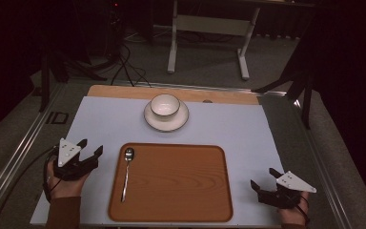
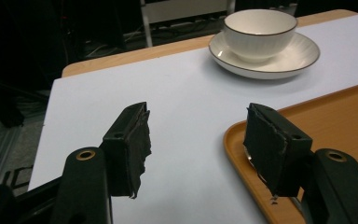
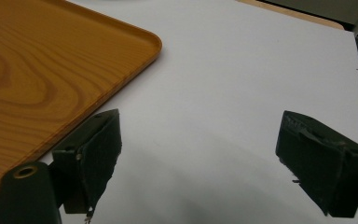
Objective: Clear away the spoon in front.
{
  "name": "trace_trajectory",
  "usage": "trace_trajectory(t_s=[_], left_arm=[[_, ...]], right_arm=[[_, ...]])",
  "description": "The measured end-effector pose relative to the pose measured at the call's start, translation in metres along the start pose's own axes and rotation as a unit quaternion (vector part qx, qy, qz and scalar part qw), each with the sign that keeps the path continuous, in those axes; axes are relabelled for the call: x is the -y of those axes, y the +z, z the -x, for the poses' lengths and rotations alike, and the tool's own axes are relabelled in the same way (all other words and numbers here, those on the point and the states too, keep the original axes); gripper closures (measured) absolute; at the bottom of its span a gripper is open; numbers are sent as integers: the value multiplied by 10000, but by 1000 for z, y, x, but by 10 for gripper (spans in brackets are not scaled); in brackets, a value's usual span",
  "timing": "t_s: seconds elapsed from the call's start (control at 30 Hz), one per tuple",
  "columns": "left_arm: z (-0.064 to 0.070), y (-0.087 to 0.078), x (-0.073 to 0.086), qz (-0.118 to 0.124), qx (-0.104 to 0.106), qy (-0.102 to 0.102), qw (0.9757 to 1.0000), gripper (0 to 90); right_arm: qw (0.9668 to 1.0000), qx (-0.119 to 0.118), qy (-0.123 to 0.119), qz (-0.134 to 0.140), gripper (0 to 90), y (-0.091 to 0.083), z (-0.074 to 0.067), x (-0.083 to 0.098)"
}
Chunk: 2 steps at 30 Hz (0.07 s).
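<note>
Left claw [image 1: 89, 149] sits on the left of the tabletop [image 1: 100, 124], just beside the left edge of the rectangular wood-grain orange tray [image 1: 171, 183]. Jaws wide apart, nothing between them, nothing held. In the left gripper view one black pad [image 2: 135, 140] hangs over the white sheet, the other overlaps the tray's near-left corner [image 2: 307, 116].

Metal spoon [image 1: 127, 171] lies flat inside the tray, along its left side, bowl end toward the far edge, handle toward the person. It's apart from the left claw, with the tray rim between them. In the left gripper view a sliver of something shiny peeks out behind the tray-side pad; can't tell for sure that it's the spoon.

White ceramic bowl with dark rim [image 1: 165, 105] stands upright on a white saucer [image 1: 166, 121], on the white sheet past the tray's far edge, roughly centred, well apart from both claws. Same pair in the left gripper view: bowl [image 2: 259, 32], saucer [image 2: 303, 58].

Right claw [image 1: 262, 179] is off the tray's right side near the front right of the tabletop, jaws also spread wide and holding nothing. The right gripper view has bare white sheet between its pads [image 3: 102, 149], tray corner [image 3: 140, 42] to one side, not touching.
</note>
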<state>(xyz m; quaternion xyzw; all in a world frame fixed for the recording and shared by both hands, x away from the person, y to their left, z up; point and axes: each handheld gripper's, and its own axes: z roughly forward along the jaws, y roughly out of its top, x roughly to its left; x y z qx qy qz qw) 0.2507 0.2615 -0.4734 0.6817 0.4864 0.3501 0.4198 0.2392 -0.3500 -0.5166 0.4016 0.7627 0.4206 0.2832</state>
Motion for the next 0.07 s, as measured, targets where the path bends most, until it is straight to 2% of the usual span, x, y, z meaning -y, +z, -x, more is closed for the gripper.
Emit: trace_trajectory(t_s=[0.07], left_arm=[[-1,1,0,-22,7,-22,10000,395]], right_arm=[[10000,15,2,-5,140,0,1,0]])
